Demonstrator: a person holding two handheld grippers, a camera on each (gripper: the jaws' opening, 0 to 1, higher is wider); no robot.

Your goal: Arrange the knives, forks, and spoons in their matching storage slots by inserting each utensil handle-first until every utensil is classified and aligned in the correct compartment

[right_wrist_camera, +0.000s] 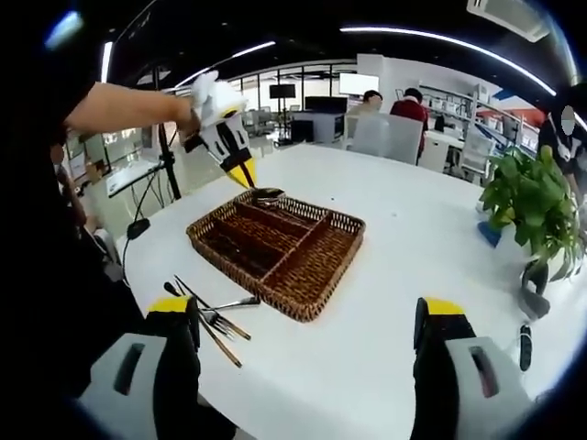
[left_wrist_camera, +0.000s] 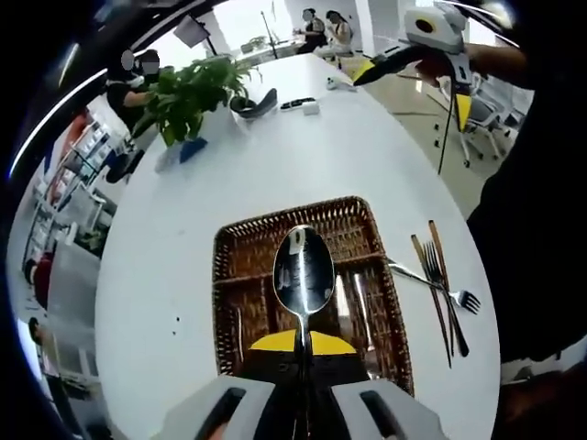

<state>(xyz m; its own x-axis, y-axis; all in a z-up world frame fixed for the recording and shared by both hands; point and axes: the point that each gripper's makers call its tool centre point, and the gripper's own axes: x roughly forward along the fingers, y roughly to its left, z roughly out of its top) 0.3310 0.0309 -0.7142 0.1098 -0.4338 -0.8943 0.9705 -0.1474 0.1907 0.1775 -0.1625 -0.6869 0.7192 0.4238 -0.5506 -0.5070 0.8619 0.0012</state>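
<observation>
Left gripper view: left gripper [left_wrist_camera: 303,367] clamps a spoon [left_wrist_camera: 303,275] above the wicker tray [left_wrist_camera: 229,240]; a tilt risks the wrong slot. Right gripper [right_wrist_camera: 307,335] gapes empty.

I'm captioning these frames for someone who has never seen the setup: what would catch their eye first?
First, the shiny spoon clamped in the left gripper, bowl up, poised over the wicker tray on the white table. Next, the loose forks and knives lying on the table beside the tray. The right gripper hangs open, holding nothing, and a leafy potted plant stands at the table's edge.
</observation>
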